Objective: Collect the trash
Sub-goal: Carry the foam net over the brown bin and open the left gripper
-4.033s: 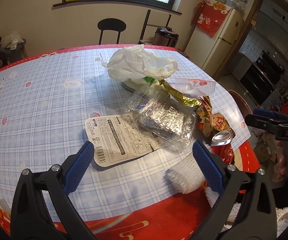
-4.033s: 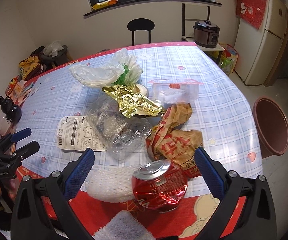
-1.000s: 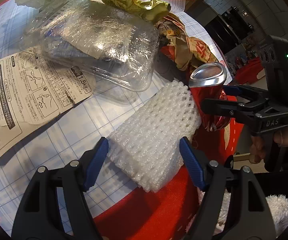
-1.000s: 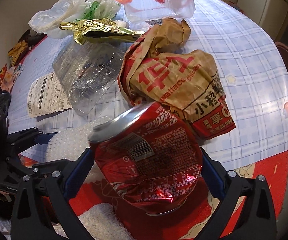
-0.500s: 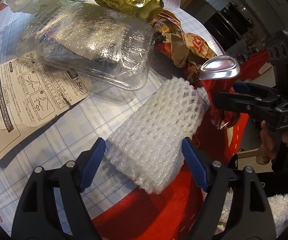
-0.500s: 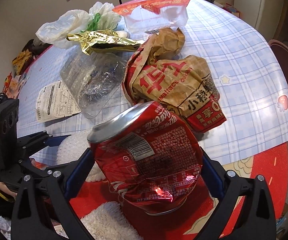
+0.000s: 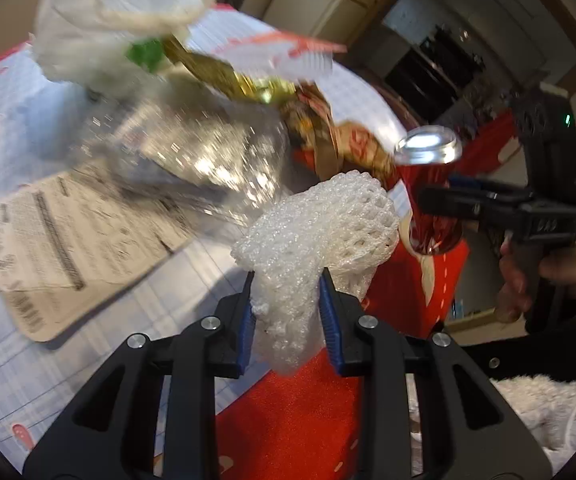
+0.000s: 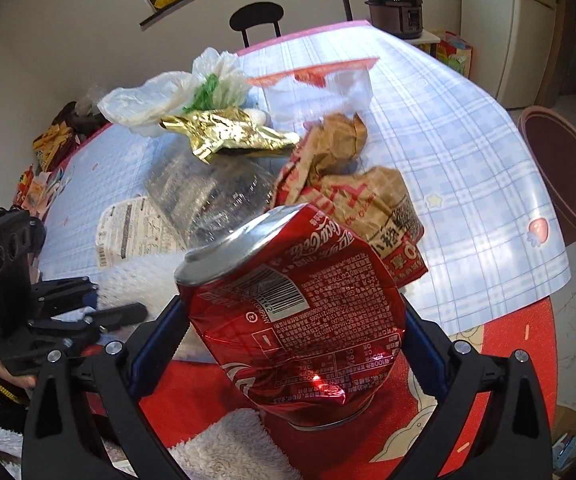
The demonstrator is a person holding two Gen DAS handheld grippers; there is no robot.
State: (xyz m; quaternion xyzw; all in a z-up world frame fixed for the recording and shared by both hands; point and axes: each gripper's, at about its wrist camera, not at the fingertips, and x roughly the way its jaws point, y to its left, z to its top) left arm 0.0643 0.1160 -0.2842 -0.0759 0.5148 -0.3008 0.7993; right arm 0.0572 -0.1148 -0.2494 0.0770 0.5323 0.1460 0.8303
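With my left gripper just closed on foam net, right gripper clamps can; bin lies beyond table's right edge.

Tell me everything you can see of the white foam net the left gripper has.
The white foam net sleeve, a soft tube of open mesh, is pinched at its lower end between the blue pads of the left gripper, whose jaws have just closed on it. It is squashed at the grip, bulging above, and looks lifted off the table. Nothing else visibly touches it.
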